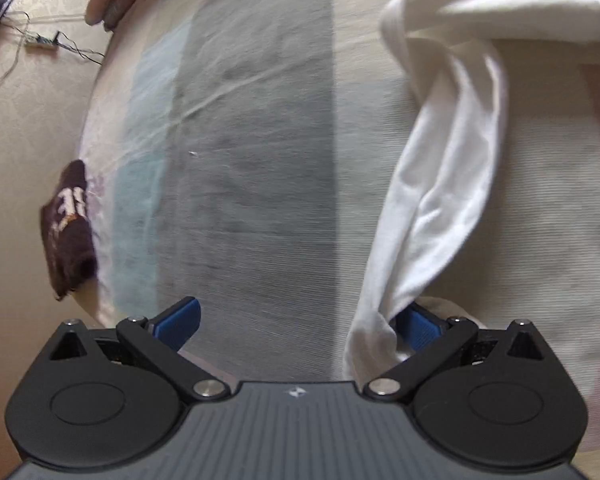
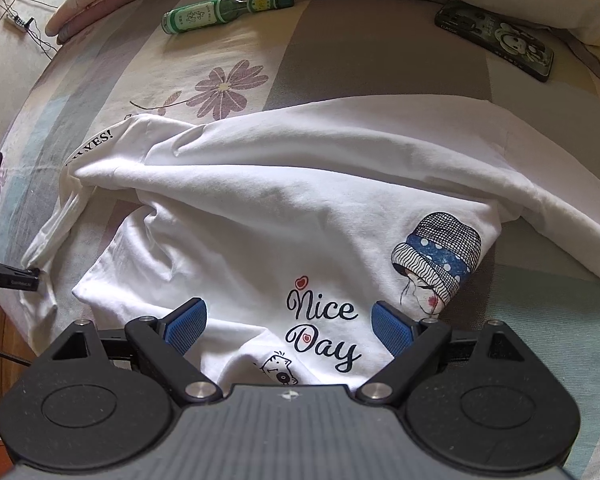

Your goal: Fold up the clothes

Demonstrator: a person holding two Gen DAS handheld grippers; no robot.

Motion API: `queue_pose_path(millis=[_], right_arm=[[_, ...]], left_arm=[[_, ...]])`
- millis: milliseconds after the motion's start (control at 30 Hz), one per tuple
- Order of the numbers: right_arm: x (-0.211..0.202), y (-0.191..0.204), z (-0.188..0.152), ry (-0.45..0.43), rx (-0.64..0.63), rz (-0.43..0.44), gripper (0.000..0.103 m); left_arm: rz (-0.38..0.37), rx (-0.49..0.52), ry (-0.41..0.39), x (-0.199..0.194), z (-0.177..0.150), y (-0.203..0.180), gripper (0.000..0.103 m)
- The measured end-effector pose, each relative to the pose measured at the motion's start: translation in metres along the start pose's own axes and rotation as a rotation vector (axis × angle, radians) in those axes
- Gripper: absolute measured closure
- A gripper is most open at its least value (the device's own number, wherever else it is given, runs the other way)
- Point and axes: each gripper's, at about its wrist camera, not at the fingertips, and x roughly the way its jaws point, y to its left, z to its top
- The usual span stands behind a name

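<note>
A white T-shirt (image 2: 284, 208) printed with "Nice Day" and a figure in a hat lies crumpled on the bed. My right gripper (image 2: 290, 330) hovers just over its printed front, open, with nothing between the blue pads (image 2: 188, 328). In the left wrist view the shirt's long white sleeve (image 1: 432, 184) trails down from the upper right and drapes against the right blue pad (image 1: 420, 330). My left gripper (image 1: 298, 324) is wide open over the grey stripe of the sheet. The sleeve is not clamped.
The bed sheet (image 2: 236, 88) is striped grey, cream and pale blue with a flower print. A green bottle (image 2: 224, 10) and a cased phone (image 2: 496, 38) lie at the far side. A brown garment (image 1: 70, 228) hangs over the bed's left edge. A power strip (image 1: 40, 40) is on the floor.
</note>
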Motion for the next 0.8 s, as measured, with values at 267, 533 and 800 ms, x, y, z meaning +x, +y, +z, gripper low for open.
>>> queue_pose_path(millis=[267, 533, 800], right_arm=[[0.001, 0.001, 0.0, 0.008, -0.002, -0.022, 0.01], [0.002, 0.002, 0.002, 0.011, 0.006, -0.046, 0.01], [0.011, 0.024, 0.008, 0.023, -0.024, -0.017, 0.01]], left_arm=[[0.224, -0.031, 0.001, 0.053, 0.019, 0.071, 0.0], [0.266, -0.235, 0.043, 0.072, 0.028, 0.14, 0.001], [-0.109, -0.239, -0.116, 0.032, 0.043, 0.092, 0.002]])
